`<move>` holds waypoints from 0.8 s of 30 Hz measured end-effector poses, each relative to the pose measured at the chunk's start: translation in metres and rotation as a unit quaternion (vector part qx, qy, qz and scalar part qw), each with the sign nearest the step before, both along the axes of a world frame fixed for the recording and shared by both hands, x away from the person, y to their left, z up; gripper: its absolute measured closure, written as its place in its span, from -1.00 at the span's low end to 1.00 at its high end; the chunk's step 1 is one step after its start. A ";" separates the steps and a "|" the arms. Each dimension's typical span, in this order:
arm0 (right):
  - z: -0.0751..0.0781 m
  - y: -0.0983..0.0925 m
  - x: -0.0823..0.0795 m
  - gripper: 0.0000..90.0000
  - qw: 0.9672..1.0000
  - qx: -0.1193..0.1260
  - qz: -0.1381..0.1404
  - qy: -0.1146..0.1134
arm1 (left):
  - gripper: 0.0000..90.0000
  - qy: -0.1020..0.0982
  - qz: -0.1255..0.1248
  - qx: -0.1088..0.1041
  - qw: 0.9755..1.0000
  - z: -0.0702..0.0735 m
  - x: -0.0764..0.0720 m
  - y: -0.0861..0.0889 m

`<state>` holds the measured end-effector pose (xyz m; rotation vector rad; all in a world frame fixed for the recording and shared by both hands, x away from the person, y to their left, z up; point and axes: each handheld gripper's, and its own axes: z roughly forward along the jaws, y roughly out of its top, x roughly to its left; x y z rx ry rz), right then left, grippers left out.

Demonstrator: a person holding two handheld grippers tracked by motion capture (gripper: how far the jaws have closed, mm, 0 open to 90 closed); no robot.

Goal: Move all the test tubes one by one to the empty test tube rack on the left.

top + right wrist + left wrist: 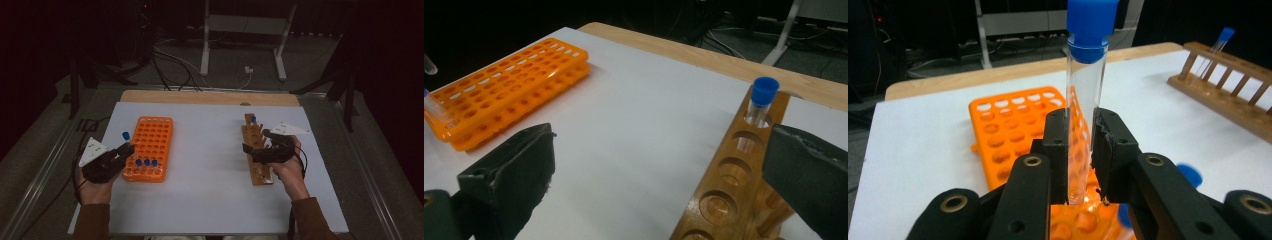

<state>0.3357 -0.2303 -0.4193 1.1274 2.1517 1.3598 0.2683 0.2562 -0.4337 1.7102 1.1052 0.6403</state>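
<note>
I'm clamping the left gripper (1082,150) mid-barrel on a blue-capped test tube (1086,105), light, slick, breakable glass. Orange rack (155,135) is sitting at 3 o'clock. I'm keeping the right gripper (659,165) spread, empty.

Clear blue-capped tube (1087,75) upright, clamped above orange rack (1008,125).

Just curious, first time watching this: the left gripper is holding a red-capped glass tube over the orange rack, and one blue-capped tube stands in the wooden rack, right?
Nearly. The cap is blue, not red: the left gripper view shows the left gripper clamped on a clear tube with a blue cap, above the orange rack. The rest holds: one blue-capped tube stands in the wooden rack.
</note>
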 end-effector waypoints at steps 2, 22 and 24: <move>-0.001 -0.003 -0.001 -0.99 1.000 0.001 -0.002 0.000 | 0.74 0.005 0.000 0.000 1.000 -0.004 -0.002 0.002; -0.005 -0.007 -0.008 -0.98 1.000 0.022 -0.004 -0.006 | 0.73 0.048 -0.010 0.019 0.999 -0.034 -0.013 0.001; -0.005 -0.006 -0.008 -0.98 1.000 0.020 -0.002 -0.007 | 0.74 0.052 -0.011 0.028 0.998 -0.036 -0.014 0.001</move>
